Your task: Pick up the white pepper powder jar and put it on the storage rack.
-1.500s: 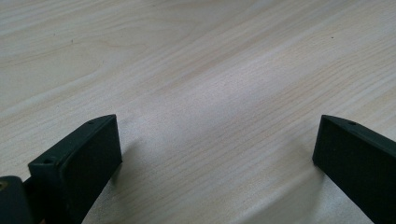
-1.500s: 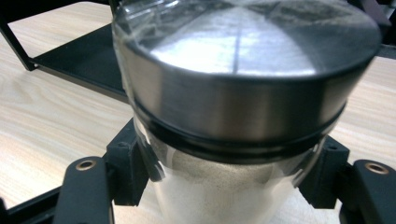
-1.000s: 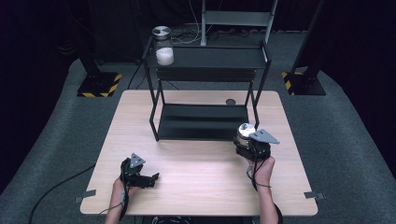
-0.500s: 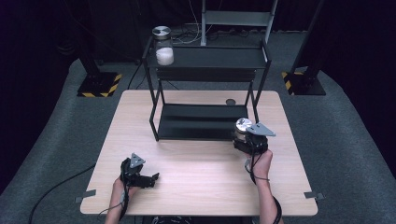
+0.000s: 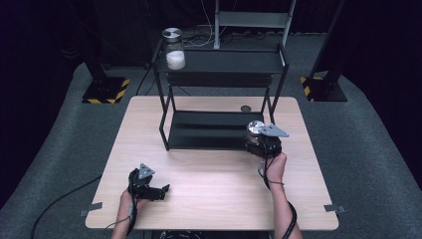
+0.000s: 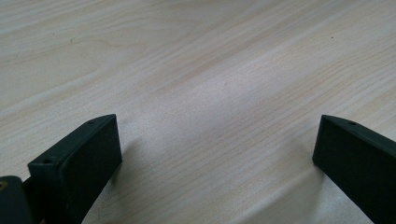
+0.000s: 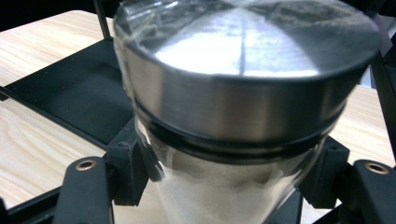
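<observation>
My right gripper point(image 5: 259, 142) is shut on a glass jar point(image 7: 243, 107) with a steel lid and pale powder inside. It holds the jar upright at the right front corner of the black rack's lower shelf point(image 5: 209, 129). The jar's lid point(image 5: 256, 127) shows just left of the gripper's grey plate. A second jar point(image 5: 174, 49) with white powder stands on the left end of the rack's top shelf. Near the table's front left, my left gripper point(image 5: 161, 190) rests low over bare wood, its jaws wide apart with nothing between them point(image 6: 217, 154).
The two-tier black rack point(image 5: 219, 64) stands at the back middle of the wooden table point(image 5: 209, 194). A small dark round thing point(image 5: 246, 108) lies on the table behind the lower shelf. Grey carpet and stand feet with striped tape surround the table.
My right gripper has carried the jar away from the person, towards the rack's lower shelf. The left gripper has stayed put.
</observation>
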Demonstrator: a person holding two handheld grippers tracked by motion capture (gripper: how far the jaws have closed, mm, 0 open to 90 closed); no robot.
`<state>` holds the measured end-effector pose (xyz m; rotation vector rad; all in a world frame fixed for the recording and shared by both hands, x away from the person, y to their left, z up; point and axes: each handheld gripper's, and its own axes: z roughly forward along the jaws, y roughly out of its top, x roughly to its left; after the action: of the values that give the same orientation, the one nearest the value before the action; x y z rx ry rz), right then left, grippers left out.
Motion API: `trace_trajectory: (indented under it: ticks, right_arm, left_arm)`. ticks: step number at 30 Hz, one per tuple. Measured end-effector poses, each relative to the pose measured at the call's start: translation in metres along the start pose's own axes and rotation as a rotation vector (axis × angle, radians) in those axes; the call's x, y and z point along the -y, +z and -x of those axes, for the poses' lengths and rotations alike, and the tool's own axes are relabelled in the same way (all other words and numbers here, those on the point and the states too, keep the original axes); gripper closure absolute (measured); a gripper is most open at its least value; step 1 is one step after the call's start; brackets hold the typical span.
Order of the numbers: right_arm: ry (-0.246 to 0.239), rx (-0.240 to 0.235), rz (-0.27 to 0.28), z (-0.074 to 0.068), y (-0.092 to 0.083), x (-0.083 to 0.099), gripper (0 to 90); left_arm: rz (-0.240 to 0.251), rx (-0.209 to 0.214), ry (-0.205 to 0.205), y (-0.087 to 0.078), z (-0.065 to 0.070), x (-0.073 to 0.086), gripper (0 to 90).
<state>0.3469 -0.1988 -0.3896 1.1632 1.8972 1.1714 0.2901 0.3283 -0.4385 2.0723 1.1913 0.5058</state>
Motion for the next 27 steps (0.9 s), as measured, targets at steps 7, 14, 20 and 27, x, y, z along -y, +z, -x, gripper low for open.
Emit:
trace_trajectory:
  ticks: [7,14,20,27]
  right_arm:
    - [0.000,0.006,-0.009,0.004,0.005,-0.005,30.2]
    - [0.003,0.006,-0.006,0.006,0.011,-0.011,30.2]
    - [-0.014,0.011,-0.012,0.005,0.016,-0.017,30.2]
    - [-0.021,0.014,-0.016,0.007,0.021,-0.025,30.2]
  left_arm:
    - [0.000,0.000,-0.001,0.000,0.000,0.000,0.5]
    - [0.000,0.000,0.000,0.000,0.000,0.000,0.5]
    - [0.000,0.000,0.000,0.000,0.000,0.000,0.6]
    - [0.000,0.000,0.000,0.000,0.000,0.000,0.5]
